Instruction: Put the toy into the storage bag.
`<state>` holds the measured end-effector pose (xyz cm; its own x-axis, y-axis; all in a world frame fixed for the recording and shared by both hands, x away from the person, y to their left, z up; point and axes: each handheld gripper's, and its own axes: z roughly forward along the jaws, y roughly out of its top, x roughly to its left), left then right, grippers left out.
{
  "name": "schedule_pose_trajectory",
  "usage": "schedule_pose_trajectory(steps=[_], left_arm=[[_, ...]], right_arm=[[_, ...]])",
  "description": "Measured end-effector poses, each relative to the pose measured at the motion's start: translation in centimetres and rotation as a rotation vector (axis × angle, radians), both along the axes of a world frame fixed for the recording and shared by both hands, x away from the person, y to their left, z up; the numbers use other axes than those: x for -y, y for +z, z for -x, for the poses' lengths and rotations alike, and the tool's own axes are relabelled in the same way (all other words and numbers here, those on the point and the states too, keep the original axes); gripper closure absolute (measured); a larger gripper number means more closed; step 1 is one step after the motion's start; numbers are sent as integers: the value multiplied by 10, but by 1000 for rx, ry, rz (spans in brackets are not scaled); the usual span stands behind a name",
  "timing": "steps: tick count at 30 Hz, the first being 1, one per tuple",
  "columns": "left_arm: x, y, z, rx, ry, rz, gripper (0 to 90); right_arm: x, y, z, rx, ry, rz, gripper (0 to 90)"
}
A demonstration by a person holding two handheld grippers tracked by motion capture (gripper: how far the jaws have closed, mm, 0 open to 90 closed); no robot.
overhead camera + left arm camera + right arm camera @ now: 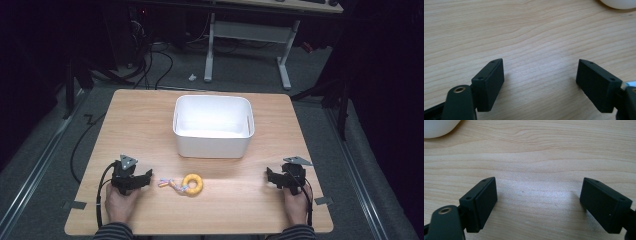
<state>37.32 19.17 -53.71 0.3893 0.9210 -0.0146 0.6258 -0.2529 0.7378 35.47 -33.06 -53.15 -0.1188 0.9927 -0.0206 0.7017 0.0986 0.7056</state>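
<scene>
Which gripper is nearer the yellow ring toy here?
Left. The left gripper sits just left of the ring toy, close to its rope tail. The right gripper is well off to the toy's right, with bare table between them.

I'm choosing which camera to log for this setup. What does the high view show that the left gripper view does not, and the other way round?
High view alone: the yellow ring toy with its coloured rope tail, the whole white bin, both hands, the right tongs and the floor beyond the table.

Left gripper view alone: a close look at the left tongs, jaws wide apart with bare wood between them.

Both: the wooden table and part of the bin.
</scene>
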Motion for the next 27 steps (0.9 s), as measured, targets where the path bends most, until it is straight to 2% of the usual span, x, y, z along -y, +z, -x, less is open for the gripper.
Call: schedule_pose_trajectory(steps=[18, 27], left_arm=[[-1, 0, 0, -3, -9, 2, 222], [-2, 1, 0, -3, -19, -1, 255]], right_arm=[[0, 0, 1, -1, -1, -2, 144], [0, 0, 1, 0, -1, -2, 144]])
